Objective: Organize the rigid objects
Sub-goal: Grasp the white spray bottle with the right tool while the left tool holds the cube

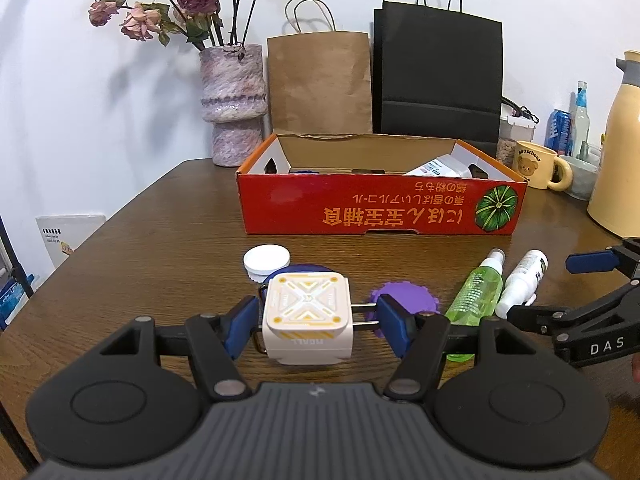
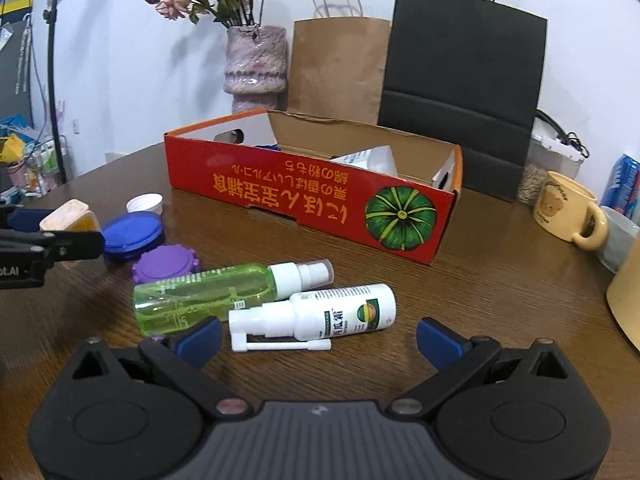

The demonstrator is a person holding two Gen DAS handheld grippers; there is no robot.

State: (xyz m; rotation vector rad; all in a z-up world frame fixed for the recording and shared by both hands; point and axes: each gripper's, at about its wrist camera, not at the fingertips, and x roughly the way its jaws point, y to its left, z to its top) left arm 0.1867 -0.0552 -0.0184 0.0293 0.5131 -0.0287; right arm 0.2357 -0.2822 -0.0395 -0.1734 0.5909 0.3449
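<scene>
My left gripper is shut on a white and yellow charger cube, its metal prongs against the right finger; the cube also shows in the right wrist view. My right gripper is open and empty, just in front of a white spray bottle lying on the table. A green spray bottle lies beside it. A purple lid, a blue lid and a white cap sit to the left. The red cardboard box stands behind, open, with a white packet inside.
A vase of dried roses, a brown paper bag and a black bag stand behind the box. A yellow bear mug, a grey cup, cans and a cream thermos crowd the right side of the wooden table.
</scene>
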